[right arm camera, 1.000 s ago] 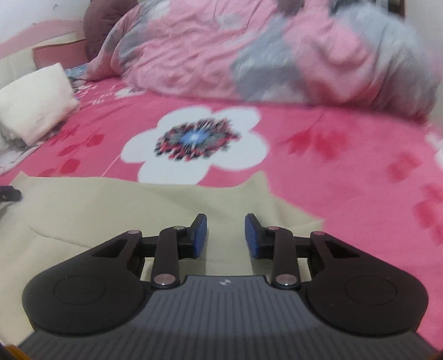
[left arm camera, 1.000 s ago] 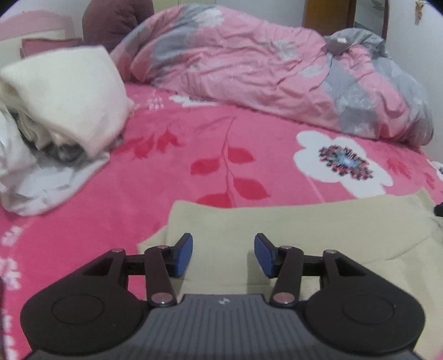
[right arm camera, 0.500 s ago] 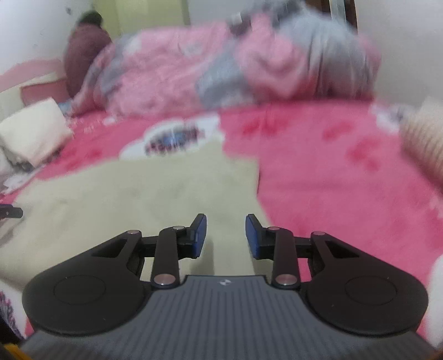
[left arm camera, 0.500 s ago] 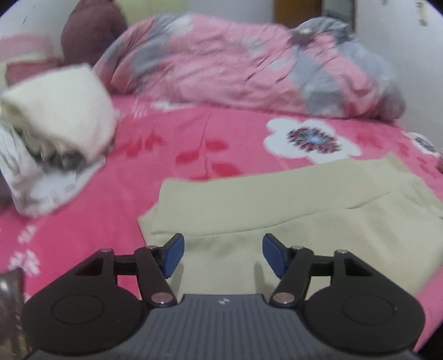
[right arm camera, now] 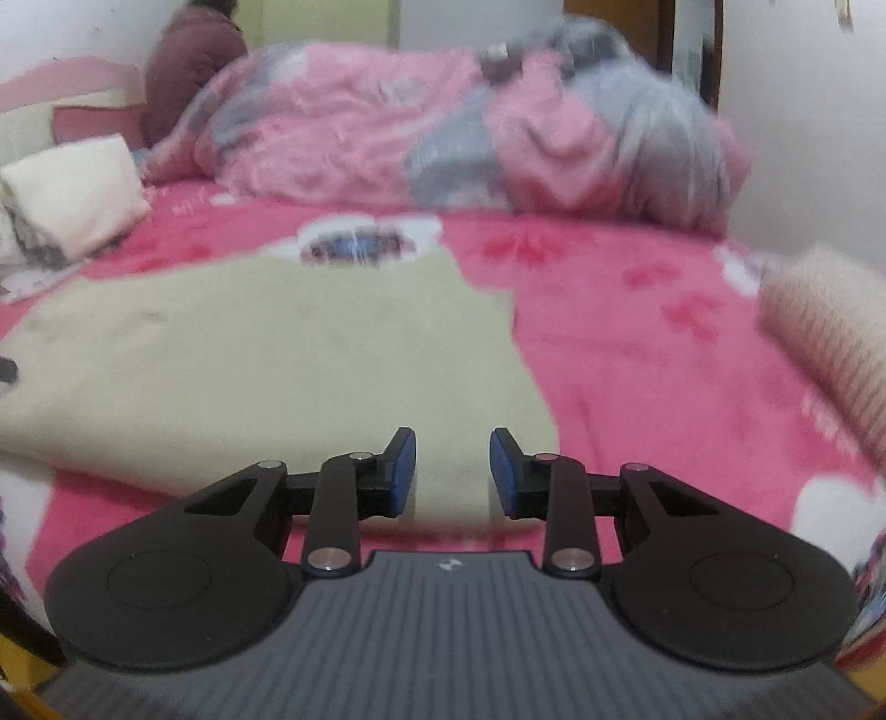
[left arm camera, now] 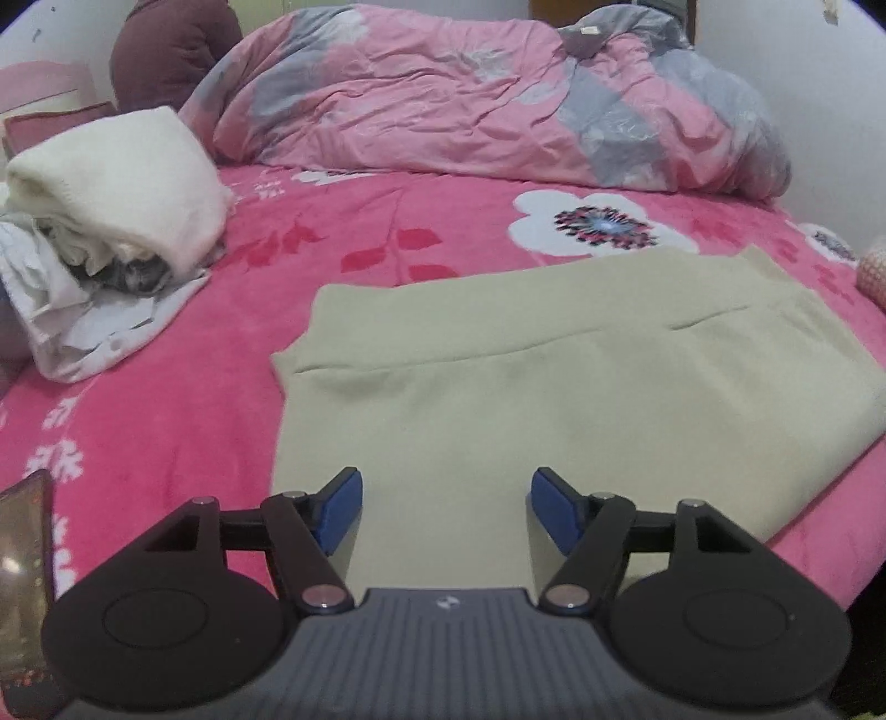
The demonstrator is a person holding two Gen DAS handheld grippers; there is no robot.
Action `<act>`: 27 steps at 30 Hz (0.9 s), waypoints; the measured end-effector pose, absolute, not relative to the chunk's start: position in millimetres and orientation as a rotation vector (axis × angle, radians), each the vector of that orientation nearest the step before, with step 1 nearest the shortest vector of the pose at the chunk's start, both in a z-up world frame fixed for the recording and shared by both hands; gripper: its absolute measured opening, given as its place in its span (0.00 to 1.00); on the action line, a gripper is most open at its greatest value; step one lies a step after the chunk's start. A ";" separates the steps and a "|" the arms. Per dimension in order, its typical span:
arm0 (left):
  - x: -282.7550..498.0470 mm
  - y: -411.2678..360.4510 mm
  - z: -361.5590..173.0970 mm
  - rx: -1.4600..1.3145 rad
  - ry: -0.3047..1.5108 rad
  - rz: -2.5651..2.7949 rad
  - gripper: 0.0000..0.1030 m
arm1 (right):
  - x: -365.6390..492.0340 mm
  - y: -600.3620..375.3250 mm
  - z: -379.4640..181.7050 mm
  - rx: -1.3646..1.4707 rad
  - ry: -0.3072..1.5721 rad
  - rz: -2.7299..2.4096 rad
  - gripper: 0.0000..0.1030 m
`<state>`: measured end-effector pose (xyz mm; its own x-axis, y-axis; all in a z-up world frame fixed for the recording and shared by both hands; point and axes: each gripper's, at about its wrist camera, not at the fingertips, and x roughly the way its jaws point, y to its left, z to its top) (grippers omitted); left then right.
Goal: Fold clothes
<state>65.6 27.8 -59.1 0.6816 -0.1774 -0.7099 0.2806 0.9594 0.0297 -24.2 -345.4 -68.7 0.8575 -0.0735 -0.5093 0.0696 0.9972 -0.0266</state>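
A pale beige garment (left arm camera: 554, 376) lies flat on the pink flowered bed cover, with one flap folded over its far part. It also shows in the right wrist view (right arm camera: 266, 354). My left gripper (left arm camera: 446, 507) is wide open and empty above the garment's near left edge. My right gripper (right arm camera: 452, 468) is open and empty above the garment's near right corner. The right wrist view is blurred.
A pile of folded cream and white clothes (left arm camera: 111, 221) lies at the left. A crumpled pink and grey duvet (left arm camera: 498, 99) fills the far side of the bed. A pinkish knitted item (right arm camera: 830, 332) lies at the right. A dark pillow (left arm camera: 166, 50) is at the far left.
Both grippers have pulled back toward the near edge of the bed, so more of the garment shows. The left gripper has opened wider. The garment now lies folded over.
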 end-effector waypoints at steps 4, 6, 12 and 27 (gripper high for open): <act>61.2 37.6 -65.2 0.075 0.788 -0.236 0.68 | -25.9 -338.3 -69.6 0.025 0.505 0.007 0.27; 60.5 40.9 -67.4 0.066 0.781 -0.238 0.69 | -16.5 -337.4 -98.9 0.009 0.583 0.006 0.26; 60.3 45.6 -71.9 0.061 0.766 -0.241 0.74 | -22.1 -331.8 -66.0 0.090 0.556 -0.003 0.27; 23.1 22.3 -32.8 0.118 0.542 -0.341 0.72 | -1.7 -267.2 -102.0 -0.051 0.588 0.163 0.28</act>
<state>23.1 22.3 -32.8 0.8024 -0.2863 -0.5237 0.3482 0.9372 0.0211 -1.7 -267.2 -102.0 0.8197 0.1385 -0.5558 -0.1678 0.9858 -0.0017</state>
